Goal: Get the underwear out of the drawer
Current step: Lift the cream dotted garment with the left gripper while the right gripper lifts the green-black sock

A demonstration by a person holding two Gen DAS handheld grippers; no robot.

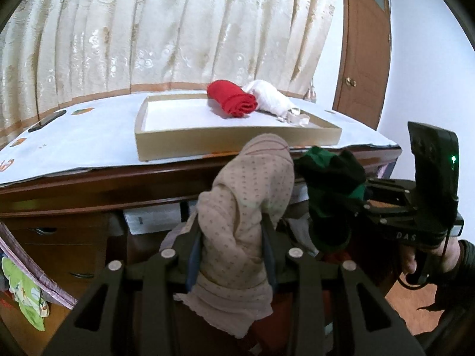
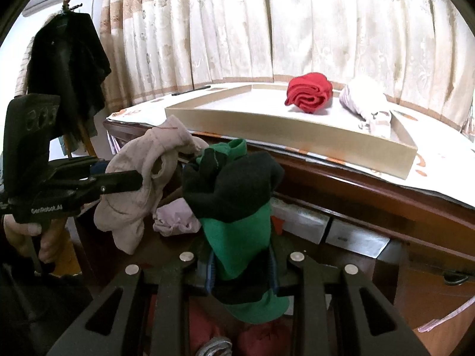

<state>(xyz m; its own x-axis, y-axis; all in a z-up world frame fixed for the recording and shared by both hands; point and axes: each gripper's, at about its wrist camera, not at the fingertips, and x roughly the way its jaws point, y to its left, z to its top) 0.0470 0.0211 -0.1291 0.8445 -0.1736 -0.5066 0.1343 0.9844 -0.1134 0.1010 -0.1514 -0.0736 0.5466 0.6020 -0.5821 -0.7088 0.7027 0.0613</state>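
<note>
My left gripper (image 1: pixel 233 237) is shut on a beige dotted underwear roll (image 1: pixel 246 195), held up in front of the desk edge. The same beige roll (image 2: pixel 139 184) and left gripper (image 2: pixel 130 181) show at the left in the right wrist view. My right gripper (image 2: pixel 240 264) is shut on a green and black underwear roll (image 2: pixel 234 195), seen also as the green roll (image 1: pixel 329 187) in the left wrist view, beside the beige one. Below both lies the open drawer with a pale lilac garment (image 2: pixel 175 218) and red cloth (image 2: pixel 261 338).
A shallow cardboard tray (image 1: pixel 237 139) sits on the desk top, holding a red roll (image 1: pixel 233 101) and a white roll (image 1: pixel 271 98). Curtains hang behind. A dark phone (image 1: pixel 47 121) lies at the desk's left. A door (image 1: pixel 362 47) stands right; dark clothes (image 2: pixel 71 68) hang left.
</note>
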